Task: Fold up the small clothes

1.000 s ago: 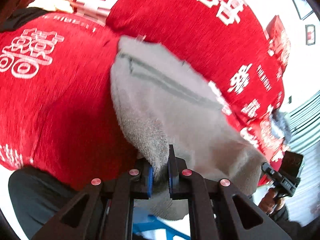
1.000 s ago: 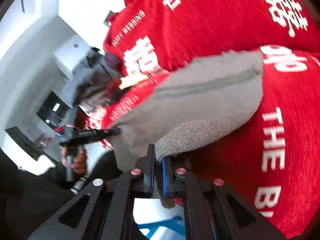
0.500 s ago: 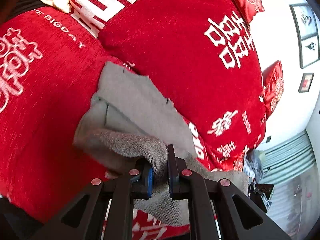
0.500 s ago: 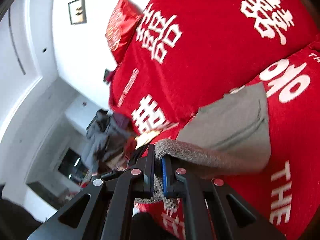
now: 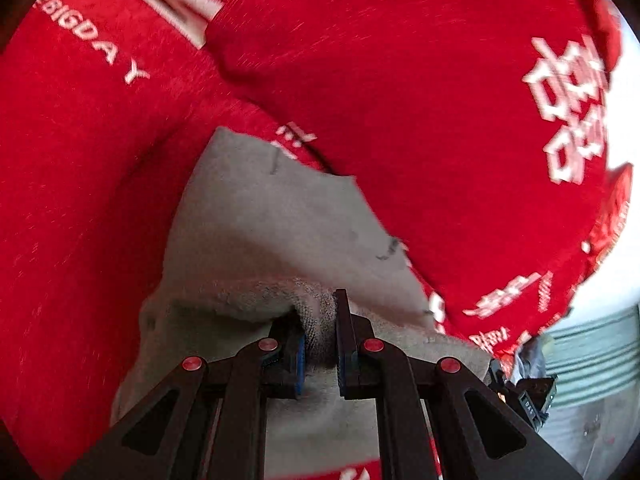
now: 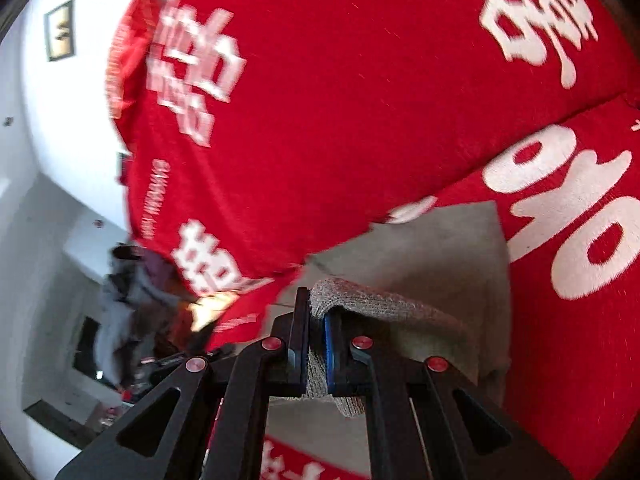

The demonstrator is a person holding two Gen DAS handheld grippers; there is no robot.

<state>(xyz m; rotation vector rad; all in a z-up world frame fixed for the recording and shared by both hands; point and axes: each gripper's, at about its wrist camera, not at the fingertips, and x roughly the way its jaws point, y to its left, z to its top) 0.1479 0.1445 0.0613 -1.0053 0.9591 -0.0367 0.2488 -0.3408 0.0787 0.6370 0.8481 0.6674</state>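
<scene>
A small grey garment lies on the seat of a red sofa, its far edge close to the back cushions. My left gripper is shut on the garment's knitted ribbed hem, which bunches between the blue pads. The same grey garment shows in the right wrist view, folded over on itself. My right gripper is shut on another stretch of that ribbed hem. Both grippers hold the hem low above the flat part of the cloth. The near part of the garment is hidden under the fingers.
Red back cushions with white characters rise just behind the garment. The red seat cover carries white lettering. Left of the sofa are a white wall with framed pictures and dark clutter on the floor.
Both grippers have carried the ribbed hem toward the sofa back and lower, folding the garment over itself. The back cushions now fill more of both views.
</scene>
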